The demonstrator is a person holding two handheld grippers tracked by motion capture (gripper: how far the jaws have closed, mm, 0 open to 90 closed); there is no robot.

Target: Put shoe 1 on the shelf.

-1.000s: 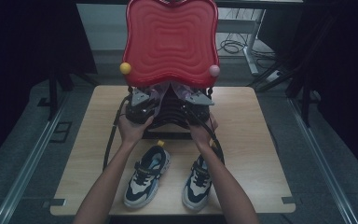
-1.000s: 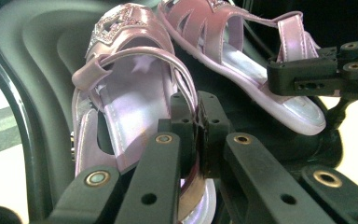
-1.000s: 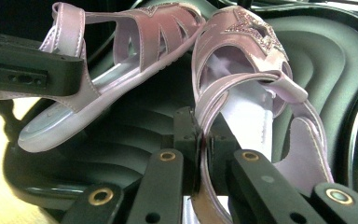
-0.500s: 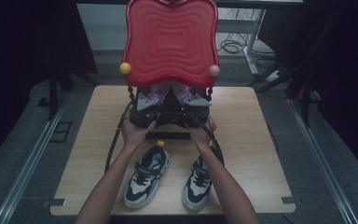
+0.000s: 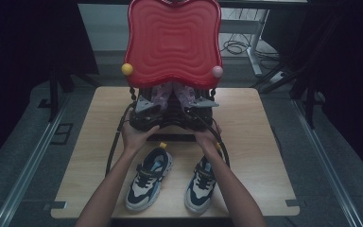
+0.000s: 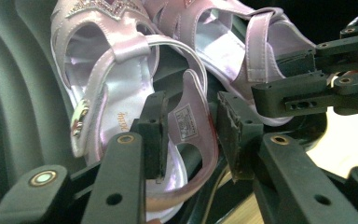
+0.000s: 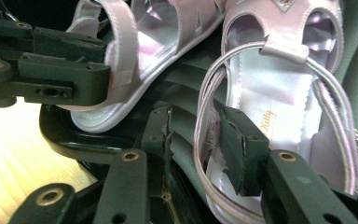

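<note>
The left gripper (image 6: 189, 135) has its jaws parted to a narrow gap around the heel strap of a lilac satin sandal (image 6: 107, 93); the strap, bearing a small printed label, runs between the two pads (image 6: 154, 128), close to the near pad, but whether both pads press it cannot be told. That sandal lies ahead of and to the left of the jaws, on a dark ribbed tray (image 6: 9, 107). A second lilac sandal (image 6: 242, 42) lies beyond the jaws to the upper right, just beside the first. The right gripper (image 7: 196, 144) likewise holds its jaws at a narrow gap; the thin looped back strap of its sandal (image 7: 279, 88) passes between them, touching the right-hand pad, with clearance at the left-hand pad. The other gripper's black jaw sits to the upper left of these jaws, against the neighbouring sandal (image 7: 144, 51). In the high view, both hands hold the grippers side by side at the far middle of a wooden table (image 5: 264, 142), the left hand (image 5: 134, 135) and right hand (image 5: 207, 136) level. A red wavy-edged lid (image 5: 172, 42) stands upright beyond them. A pair of dark-and-white sneakers (image 5: 149, 177) rests nearer the person, behind the jaws.
</note>
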